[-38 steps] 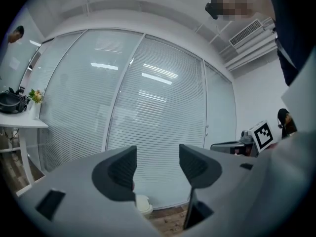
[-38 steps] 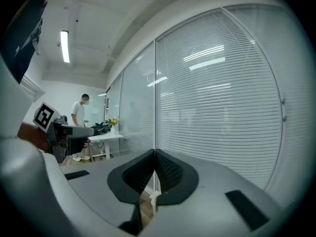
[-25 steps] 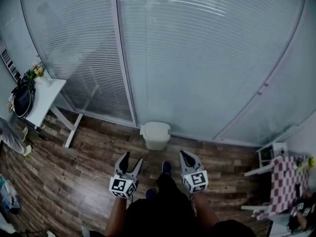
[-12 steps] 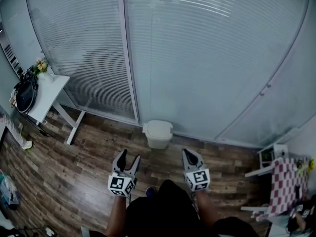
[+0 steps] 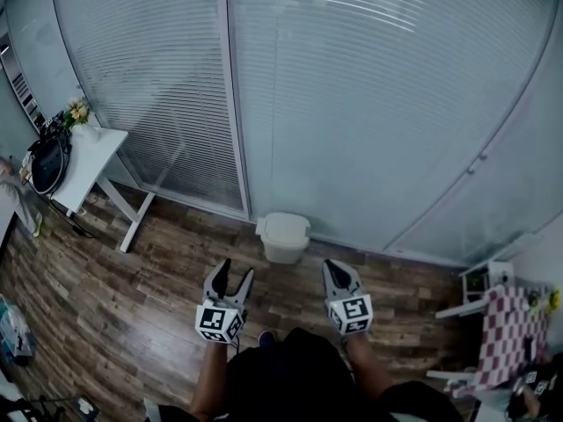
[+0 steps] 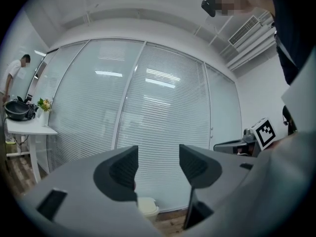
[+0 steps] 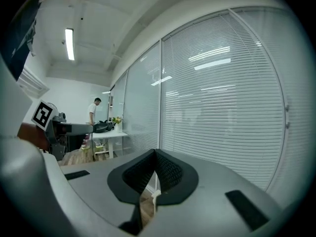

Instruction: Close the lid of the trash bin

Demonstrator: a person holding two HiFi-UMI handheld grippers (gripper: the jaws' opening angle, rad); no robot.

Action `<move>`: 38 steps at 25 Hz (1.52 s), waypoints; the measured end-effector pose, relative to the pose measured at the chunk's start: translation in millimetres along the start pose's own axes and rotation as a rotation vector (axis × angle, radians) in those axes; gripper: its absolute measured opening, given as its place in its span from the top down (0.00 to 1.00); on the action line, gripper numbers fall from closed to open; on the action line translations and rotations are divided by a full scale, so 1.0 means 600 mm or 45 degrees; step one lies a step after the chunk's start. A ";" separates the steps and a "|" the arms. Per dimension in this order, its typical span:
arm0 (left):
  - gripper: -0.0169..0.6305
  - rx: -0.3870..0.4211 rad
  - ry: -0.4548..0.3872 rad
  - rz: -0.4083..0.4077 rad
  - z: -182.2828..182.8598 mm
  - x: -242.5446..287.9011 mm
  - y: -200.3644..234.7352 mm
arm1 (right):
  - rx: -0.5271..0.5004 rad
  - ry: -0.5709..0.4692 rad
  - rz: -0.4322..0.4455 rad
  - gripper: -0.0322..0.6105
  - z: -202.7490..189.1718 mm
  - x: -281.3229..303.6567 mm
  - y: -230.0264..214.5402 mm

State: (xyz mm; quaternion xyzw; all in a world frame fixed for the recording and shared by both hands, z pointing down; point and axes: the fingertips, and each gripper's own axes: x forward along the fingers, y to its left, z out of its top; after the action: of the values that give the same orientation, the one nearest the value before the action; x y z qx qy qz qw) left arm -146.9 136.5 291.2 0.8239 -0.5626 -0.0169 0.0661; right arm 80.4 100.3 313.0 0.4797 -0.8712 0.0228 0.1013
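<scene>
Drifting slightly rightward over the last second, the slatted frosted-glass wall [image 5: 352, 104] fills my head view above the dark wooden plank floor [image 5: 114, 297]. At its foot stands the small white plastic trash bin [image 5: 283, 237], lid down, ahead between my tongs. My left tongs [image 5: 236, 275] gape wide, empty; my right tongs [image 5: 332, 269] are pressed together on nothing.

Head view looks steeply down on wooden floor [image 5: 106, 297] and glass wall [image 5: 369, 104]; both gripper views — low — face that wall, all sharing the white table [image 5: 92, 155].
</scene>
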 end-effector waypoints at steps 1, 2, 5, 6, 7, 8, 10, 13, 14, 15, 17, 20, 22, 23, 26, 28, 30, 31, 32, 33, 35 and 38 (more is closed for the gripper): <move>0.58 -0.002 0.002 0.001 -0.001 -0.001 -0.002 | -0.008 0.001 -0.001 0.94 0.000 0.000 0.000; 0.58 -0.003 0.009 0.004 -0.003 -0.002 -0.002 | -0.014 0.000 0.000 0.94 0.001 0.001 0.001; 0.77 -0.005 0.024 0.037 -0.011 -0.004 0.005 | -0.014 0.003 -0.002 0.94 0.001 0.002 0.000; 0.87 -0.008 0.024 0.047 -0.012 -0.005 0.007 | -0.013 0.013 -0.002 0.94 -0.002 0.001 -0.001; 0.92 -0.009 0.024 0.051 -0.013 -0.005 0.008 | -0.009 0.024 0.003 0.94 -0.003 0.000 0.001; 0.95 -0.004 0.025 0.049 -0.014 -0.006 0.008 | -0.002 0.034 0.013 0.94 -0.003 0.000 0.004; 0.96 0.020 0.034 0.033 -0.013 -0.006 0.007 | 0.012 0.032 0.015 0.94 0.002 0.002 0.012; 0.96 0.064 0.046 -0.001 -0.016 -0.005 0.000 | -0.008 0.019 0.004 0.94 0.001 0.004 0.015; 0.96 0.069 0.044 -0.001 -0.017 -0.003 -0.001 | -0.013 0.018 0.006 0.94 0.002 0.003 0.016; 0.96 0.067 0.044 0.001 -0.017 -0.002 -0.001 | -0.014 0.016 0.007 0.94 0.006 0.002 0.017; 0.96 0.054 0.044 -0.003 -0.015 -0.001 -0.002 | -0.015 0.010 -0.001 0.94 0.013 0.001 0.021; 0.96 0.063 0.037 0.009 -0.008 0.002 0.003 | -0.016 0.012 0.001 0.94 0.013 0.008 0.025; 0.96 0.074 0.031 0.025 -0.003 0.005 0.007 | -0.016 0.006 0.017 0.94 0.012 0.014 0.029; 0.96 0.072 0.030 0.026 -0.002 0.006 0.007 | -0.019 0.003 0.025 0.94 0.012 0.016 0.033; 0.96 0.093 0.032 0.018 -0.007 0.007 0.004 | -0.013 -0.003 0.048 0.95 0.014 0.014 0.044; 0.96 0.095 0.035 -0.004 -0.008 0.007 -0.003 | 0.008 -0.016 0.047 0.95 0.018 0.013 0.048; 0.96 0.097 0.041 -0.041 -0.006 0.007 -0.021 | 0.001 -0.008 0.047 0.95 0.015 0.012 0.051; 0.96 0.101 0.048 -0.055 -0.007 0.007 -0.029 | -0.005 -0.009 0.048 0.95 0.015 0.011 0.053; 0.96 0.094 0.057 -0.063 -0.009 0.006 -0.035 | -0.006 -0.018 0.047 0.95 0.015 0.010 0.055; 0.96 0.077 0.065 -0.068 -0.013 0.005 -0.039 | -0.005 -0.022 0.048 0.95 0.016 0.010 0.057; 0.96 0.058 0.075 -0.074 -0.019 0.007 -0.040 | -0.019 -0.001 0.057 0.95 0.015 0.007 0.061; 0.96 0.085 0.075 -0.056 -0.023 0.009 -0.028 | -0.061 0.031 0.064 0.95 0.013 0.004 0.060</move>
State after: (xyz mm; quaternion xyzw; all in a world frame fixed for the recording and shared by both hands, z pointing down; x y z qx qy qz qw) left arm -127.9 138.9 302.9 0.8380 -0.5423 0.0246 0.0548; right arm 47.5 116.9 308.0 0.4549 -0.8820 0.0104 0.1225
